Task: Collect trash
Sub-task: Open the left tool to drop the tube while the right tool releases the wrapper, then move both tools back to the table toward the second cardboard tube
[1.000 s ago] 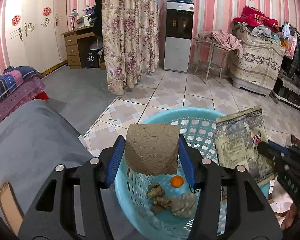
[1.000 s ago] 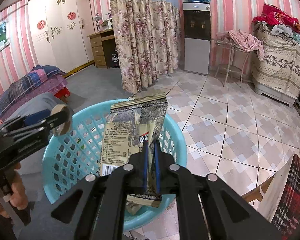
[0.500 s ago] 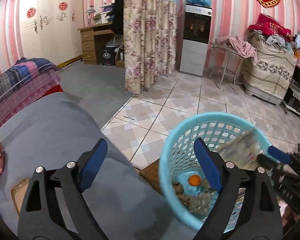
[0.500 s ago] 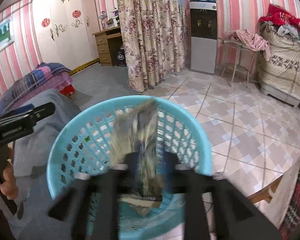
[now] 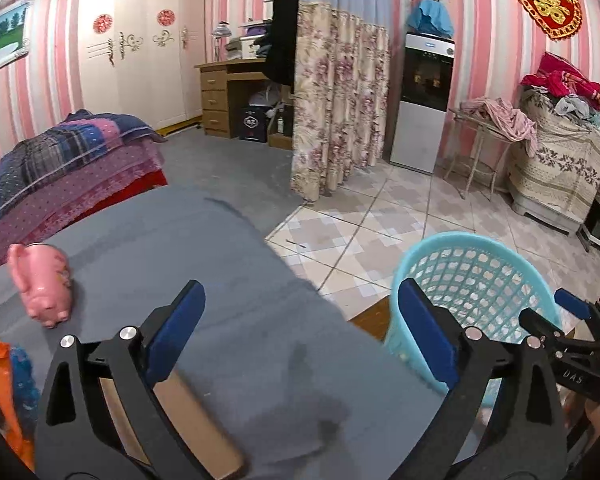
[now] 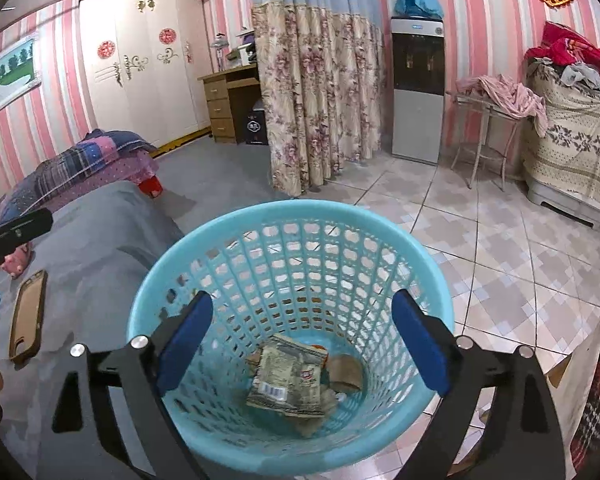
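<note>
The wrapper (image 6: 288,378) lies in the blue basket (image 6: 236,446) on the tiled floor (image 6: 500,248), barcode up, its red logo too small to read. Both the right gripper (image 6: 302,344) and left gripper (image 5: 300,328) are opening, nothing between the fingers. "DAS" is perhaps readable on the right gripper's side. A grey bed (image 5: 228,264) carries a pink piggy bank (image 5: 42,282).

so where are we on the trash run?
Done: snack wrapper and brown scraps lie in the blue basket. In hand: nothing; left gripper and right gripper jaws are opening, empty. Left: the orange-blue item on the grey bed, possibly trash.
</note>
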{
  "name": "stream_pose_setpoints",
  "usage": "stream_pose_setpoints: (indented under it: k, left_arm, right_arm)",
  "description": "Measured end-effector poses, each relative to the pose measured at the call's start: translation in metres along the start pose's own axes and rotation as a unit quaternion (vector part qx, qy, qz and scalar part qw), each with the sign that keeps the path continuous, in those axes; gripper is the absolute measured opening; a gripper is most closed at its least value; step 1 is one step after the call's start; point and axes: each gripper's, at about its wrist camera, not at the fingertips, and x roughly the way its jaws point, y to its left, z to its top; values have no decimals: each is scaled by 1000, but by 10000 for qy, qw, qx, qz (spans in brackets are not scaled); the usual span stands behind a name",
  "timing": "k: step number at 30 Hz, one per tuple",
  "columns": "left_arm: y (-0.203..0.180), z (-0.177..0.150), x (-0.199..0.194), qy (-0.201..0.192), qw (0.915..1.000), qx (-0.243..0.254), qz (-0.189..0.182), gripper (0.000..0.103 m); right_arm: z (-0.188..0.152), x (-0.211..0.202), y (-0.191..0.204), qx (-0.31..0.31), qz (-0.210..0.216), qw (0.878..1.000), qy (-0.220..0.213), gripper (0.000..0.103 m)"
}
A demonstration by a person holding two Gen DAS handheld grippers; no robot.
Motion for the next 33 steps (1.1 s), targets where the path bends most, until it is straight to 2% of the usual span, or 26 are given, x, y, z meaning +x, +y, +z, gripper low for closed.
stream_pose_setpoints:
  k: [6,8,14,18,27,33]
  left_arm:
    - [37,-7,-28,-18,9998,-97,183,96]
    - [55,-10,-43,-45,9994,-77,346,97]
    - [110,-20,-78,-40,9974,-363,615,97]
    - [146,-31,-103,-70,9948,-413,934,97]
    - [228,-73,-143,159,9859,-762,1482,97]
    - [266,-113,-152,375,9800,-1025,1661,97]
  right_arm:
    - [-8,-11,27,-142,120,9998,53,90]
    - [-10,-15,39,-198,163,9996,77,90]
    - [-17,-30,88,-332,480,9983,42,92]
    - [-25,-34,122,-620,616,9961,110,94]
    - [-32,-49,179,-1067,820,9908,144,94]
    - [-43,-50,211,-1285,963,9867,258,94]
